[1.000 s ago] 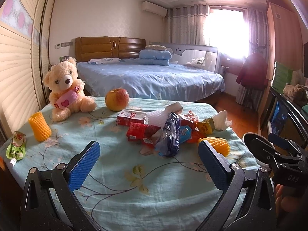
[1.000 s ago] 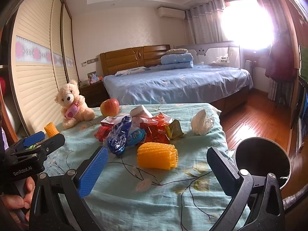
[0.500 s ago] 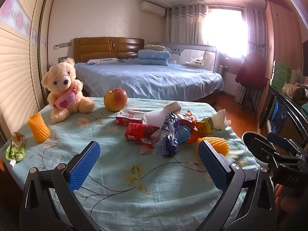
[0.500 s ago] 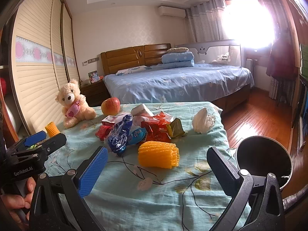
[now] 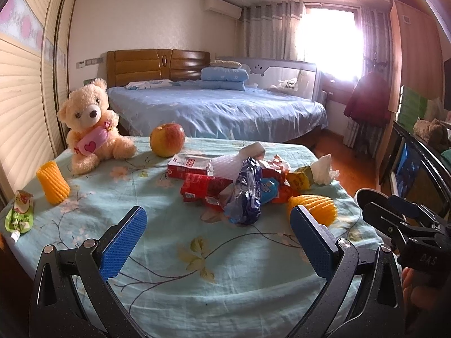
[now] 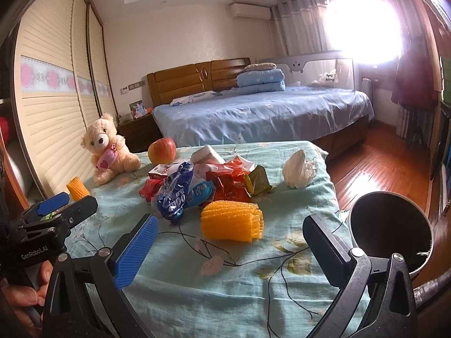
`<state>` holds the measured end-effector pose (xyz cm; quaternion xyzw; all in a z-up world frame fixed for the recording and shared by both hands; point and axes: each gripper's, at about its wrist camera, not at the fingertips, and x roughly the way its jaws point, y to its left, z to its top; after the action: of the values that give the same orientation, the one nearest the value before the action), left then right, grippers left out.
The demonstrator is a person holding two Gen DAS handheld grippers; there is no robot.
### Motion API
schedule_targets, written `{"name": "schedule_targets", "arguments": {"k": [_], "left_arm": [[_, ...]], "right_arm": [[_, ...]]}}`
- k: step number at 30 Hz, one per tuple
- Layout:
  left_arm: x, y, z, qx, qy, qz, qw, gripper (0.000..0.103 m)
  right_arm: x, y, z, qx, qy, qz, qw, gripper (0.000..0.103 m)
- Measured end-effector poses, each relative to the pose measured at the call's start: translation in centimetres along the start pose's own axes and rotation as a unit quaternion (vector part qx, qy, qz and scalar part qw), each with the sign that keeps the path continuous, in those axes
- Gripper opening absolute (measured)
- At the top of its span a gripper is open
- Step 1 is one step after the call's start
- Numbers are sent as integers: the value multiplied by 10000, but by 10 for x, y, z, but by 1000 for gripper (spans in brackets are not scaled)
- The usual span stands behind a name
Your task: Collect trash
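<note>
Trash pile (image 6: 203,186) sits mid-table on the floral cloth (image 6: 225,295): blue wrapper (image 6: 174,197) in front, red wrappers (image 6: 228,183) behind it, red-white carton (image 5: 188,166) at the pile's left-back edge, white bubble wrap (image 5: 228,166) on top, green-yellow packet (image 6: 258,183) on the right edge. Yellow foam net (image 6: 231,221) lies just in front of the pile, nearest the right gripper. Crumpled tissue (image 6: 298,169) sits apart to the right, near the table's far-right corner. Second foam net (image 5: 53,181) stands upright at the left side, well apart from the pile; green pouch (image 5: 19,215) lies at the left edge just beside it.

Apple (image 5: 167,139) sits behind the pile, teddy bear (image 5: 91,125) to its left. Black bin (image 6: 391,233) stands off the table's right edge, opening up.

Left gripper (image 5: 220,236) hovers over the near cloth, jaws spread wide, nothing between them, pointed at the pile. Right gripper (image 6: 231,242) likewise wide apart and empty, the foam net just ahead between its fingers' line. Each gripper shows in the other's view at the frame edge; a hand (image 6: 25,298) grips the left one's handle.

Bed (image 6: 267,115) with blue sheets behind the table, bright window at the back right.
</note>
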<state>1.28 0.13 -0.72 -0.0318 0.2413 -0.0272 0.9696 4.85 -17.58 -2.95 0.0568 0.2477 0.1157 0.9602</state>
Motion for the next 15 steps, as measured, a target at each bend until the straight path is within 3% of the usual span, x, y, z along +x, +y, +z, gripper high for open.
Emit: {"name": "schedule_targets", "arguments": {"k": [15], "left_arm": [[47, 4, -3, -101, 591, -159, 9981, 102]], "right_arm": [[40, -16, -3, 248, 635, 205, 9975, 103]]}}
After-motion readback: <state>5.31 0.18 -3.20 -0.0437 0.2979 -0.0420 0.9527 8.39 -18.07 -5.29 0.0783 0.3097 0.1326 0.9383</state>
